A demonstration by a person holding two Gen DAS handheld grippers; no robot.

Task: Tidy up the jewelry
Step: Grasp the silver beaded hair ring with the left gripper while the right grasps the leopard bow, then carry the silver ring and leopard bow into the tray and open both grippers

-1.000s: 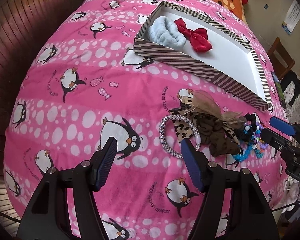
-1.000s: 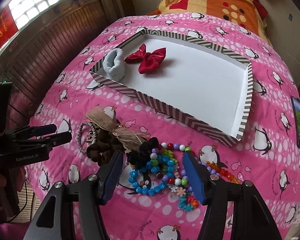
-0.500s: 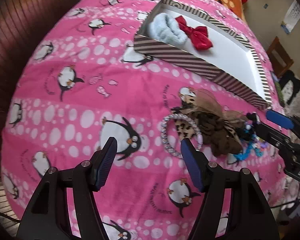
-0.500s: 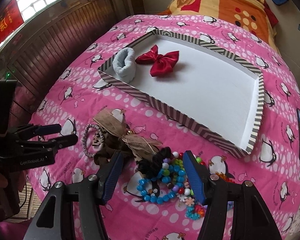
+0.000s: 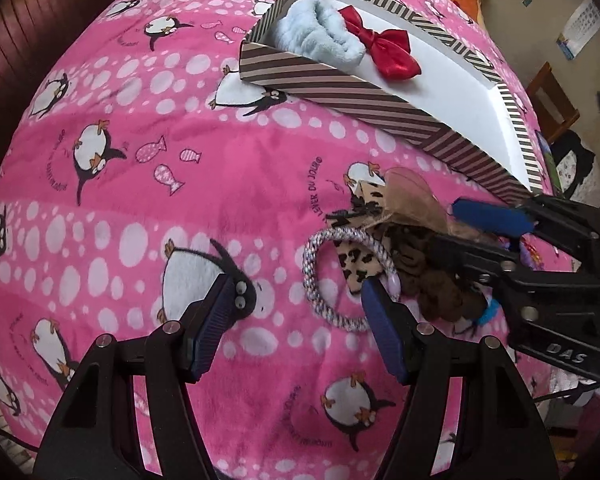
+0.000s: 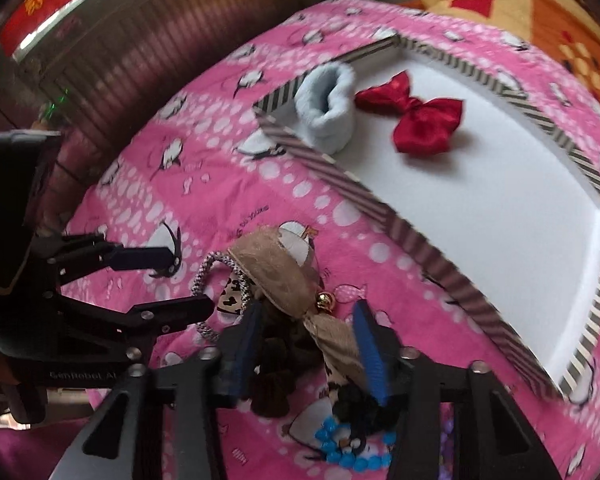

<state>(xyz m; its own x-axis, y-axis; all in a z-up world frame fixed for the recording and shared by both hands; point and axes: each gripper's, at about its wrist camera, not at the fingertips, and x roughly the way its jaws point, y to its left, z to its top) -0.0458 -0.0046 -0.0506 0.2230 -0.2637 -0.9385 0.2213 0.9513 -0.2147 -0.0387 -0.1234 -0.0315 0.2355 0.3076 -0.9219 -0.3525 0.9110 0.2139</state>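
Note:
A pile of hair accessories lies on the pink penguin blanket: a tan gauze bow [image 6: 284,276] with a gold bell, a brown scrunchie [image 5: 440,292], a leopard-print piece [image 5: 358,260] and a white braided ring [image 5: 328,276]. My right gripper [image 6: 306,344] is open, its fingers astride the tan bow and brown scrunchie. My left gripper [image 5: 298,320] is open, low over the blanket, its right finger at the braided ring's edge. Blue beads [image 6: 340,448] lie under the right gripper. A striped box [image 6: 400,236] holds a light blue scrunchie [image 6: 326,114] and a red bow [image 6: 416,118].
An orange patterned pillow [image 6: 520,4] lies beyond the box. A wooden slatted wall [image 6: 148,44] runs along the bed's left side. A wooden chair [image 5: 552,104] stands at the far right in the left wrist view.
My right gripper has moved forward and down over the pile, now astride the tan bow. My left gripper has moved closer to the braided ring.

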